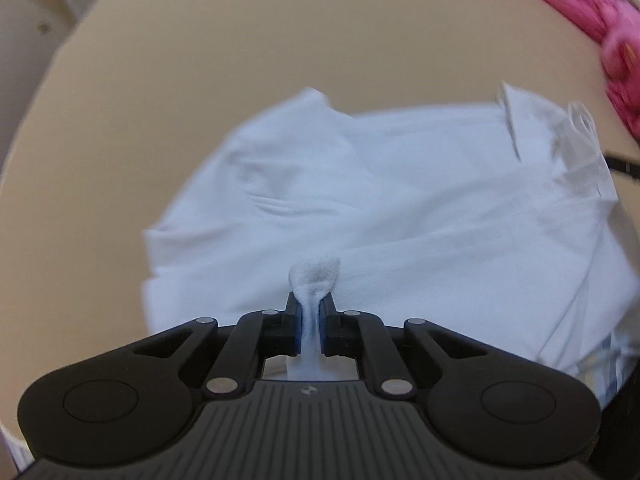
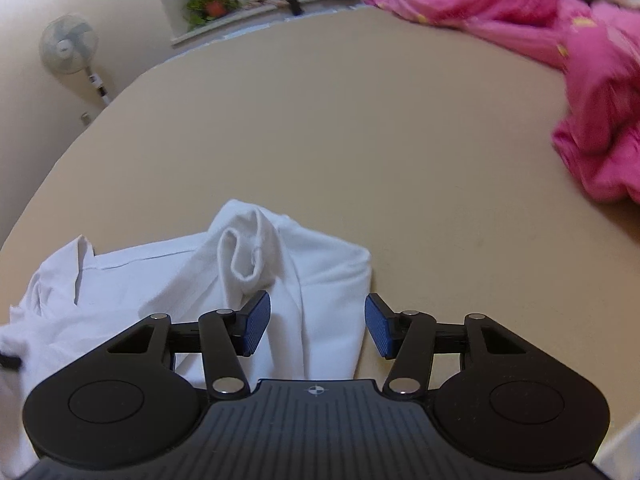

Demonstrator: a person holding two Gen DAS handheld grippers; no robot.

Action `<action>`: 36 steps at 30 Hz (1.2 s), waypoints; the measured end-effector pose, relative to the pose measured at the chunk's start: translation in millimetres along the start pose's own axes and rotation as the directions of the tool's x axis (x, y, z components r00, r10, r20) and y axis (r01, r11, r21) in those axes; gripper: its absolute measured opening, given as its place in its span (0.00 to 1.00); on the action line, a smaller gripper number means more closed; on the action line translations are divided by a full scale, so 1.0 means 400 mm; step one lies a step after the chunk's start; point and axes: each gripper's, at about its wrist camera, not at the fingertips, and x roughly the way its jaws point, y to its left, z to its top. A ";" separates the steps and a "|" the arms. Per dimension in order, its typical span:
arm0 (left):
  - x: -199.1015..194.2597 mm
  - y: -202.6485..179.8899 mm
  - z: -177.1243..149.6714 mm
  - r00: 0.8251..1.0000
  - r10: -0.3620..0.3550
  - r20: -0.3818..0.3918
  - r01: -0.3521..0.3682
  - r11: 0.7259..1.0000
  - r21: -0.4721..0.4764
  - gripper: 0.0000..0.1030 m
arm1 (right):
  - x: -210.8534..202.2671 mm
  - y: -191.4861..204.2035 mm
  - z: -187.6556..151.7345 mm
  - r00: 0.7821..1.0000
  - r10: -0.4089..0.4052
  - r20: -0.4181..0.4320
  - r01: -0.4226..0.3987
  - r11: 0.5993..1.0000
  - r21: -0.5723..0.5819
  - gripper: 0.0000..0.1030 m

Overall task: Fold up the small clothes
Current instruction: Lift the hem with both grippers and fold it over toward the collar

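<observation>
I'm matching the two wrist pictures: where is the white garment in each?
Left wrist: white garment fills the centre and right, a pinch of it shut in the left claw.
Right wrist: lower left, reaching between the open right claw pads.
Shared landmark: pink bedding, upper right.

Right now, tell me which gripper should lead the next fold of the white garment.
Left, probably. The left gripper is already shut on a pinch of the white garment, so it can carry that edge over. The right gripper stands open above the cloth, holding nothing; it would have to grasp first.
</observation>
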 end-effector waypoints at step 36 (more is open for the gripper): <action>-0.388 0.086 -0.449 0.972 0.088 0.218 -0.068 0.993 -0.098 0.09 | -0.633 -0.010 -0.330 0.952 0.251 0.175 -0.210 0.953 -0.220 0.03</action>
